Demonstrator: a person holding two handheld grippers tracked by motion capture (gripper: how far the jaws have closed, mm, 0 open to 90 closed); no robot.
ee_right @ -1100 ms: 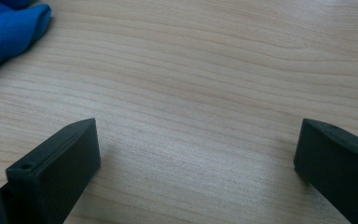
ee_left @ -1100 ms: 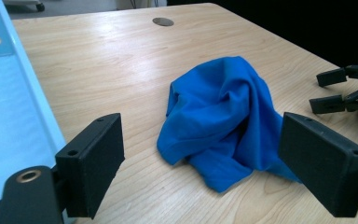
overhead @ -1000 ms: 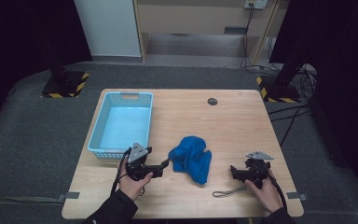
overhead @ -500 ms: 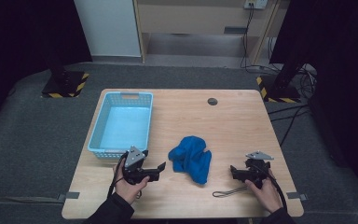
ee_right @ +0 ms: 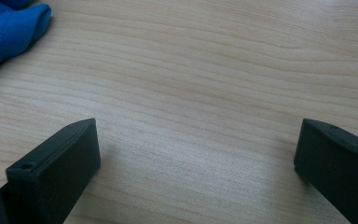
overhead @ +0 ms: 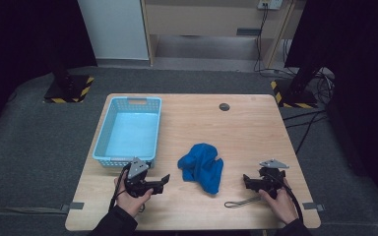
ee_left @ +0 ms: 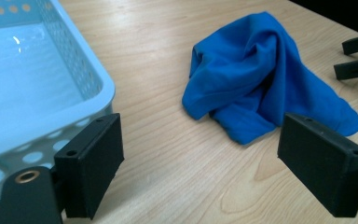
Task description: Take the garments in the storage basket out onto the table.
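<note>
Wooden surface (overhead: 256, 128) on grey carpet, dark curtains around. Blue cloth (overhead: 203, 167) lies crumpled between the left gripper (overhead: 163, 180) and right gripper (overhead: 246, 181), both released, basket (overhead: 103, 142) nearby.

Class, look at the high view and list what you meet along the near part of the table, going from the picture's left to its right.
Left gripper → blue cloth → right gripper, all on the wooden table.
</note>
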